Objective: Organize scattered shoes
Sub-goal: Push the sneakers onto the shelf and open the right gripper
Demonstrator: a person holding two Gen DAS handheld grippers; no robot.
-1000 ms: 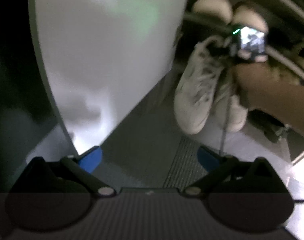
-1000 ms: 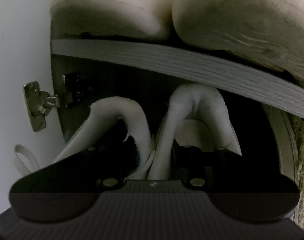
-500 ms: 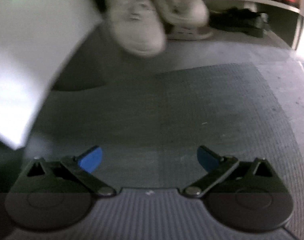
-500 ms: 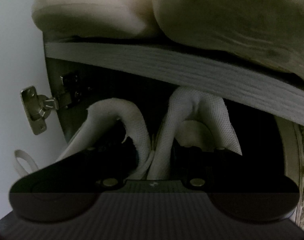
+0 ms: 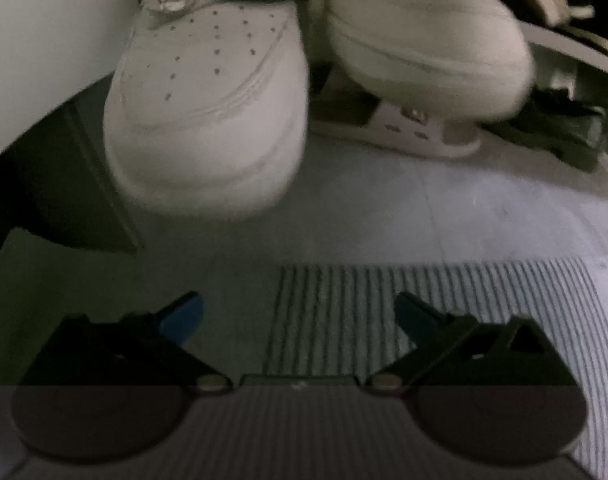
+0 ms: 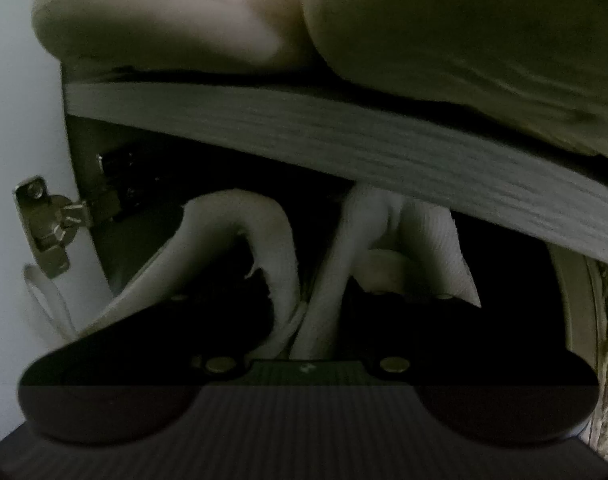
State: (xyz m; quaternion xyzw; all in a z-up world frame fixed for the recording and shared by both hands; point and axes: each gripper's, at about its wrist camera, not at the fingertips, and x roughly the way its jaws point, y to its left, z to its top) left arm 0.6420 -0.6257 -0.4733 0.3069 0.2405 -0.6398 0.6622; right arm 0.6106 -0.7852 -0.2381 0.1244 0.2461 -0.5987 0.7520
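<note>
Through your left wrist camera, the picture is dim and a little blurred. Two white sneakers fill the top: the left one [image 5: 207, 108], with a perforated toe, and the right one [image 5: 420, 36]; both are cut off above the toe box by the frame edge. Behind them a pale slide sandal [image 5: 404, 128] lies on the floor, half hidden by the right sneaker, and a dark shoe [image 5: 560, 128] sits further right, too murky to name closer. A white cabinet door [image 5: 35, 48] curves along the left edge. Your left gripper [image 5: 299, 316] is spread wide, blue fingertips [image 5: 183, 316] well apart, holding nothing, poised above the grey floor [image 5: 384, 208] and a ribbed mat [image 5: 444, 300], near the sneaker toes but not touching them.

Through your right wrist camera, the view is darker. A grey wooden shelf [image 6: 344, 140] crosses the frame; two pale shoes [image 6: 163, 28] rest on top of it, seen only as blurred bulks. Below the shelf, the padded heel collars of a white pair [image 6: 271, 248] stand side by side inside the cabinet, next to a metal door hinge [image 6: 47, 224]. Your right gripper [image 6: 304, 320] has its fingers lost in shadow against those collars; I cannot tell whether it is clamped or loose.
</note>
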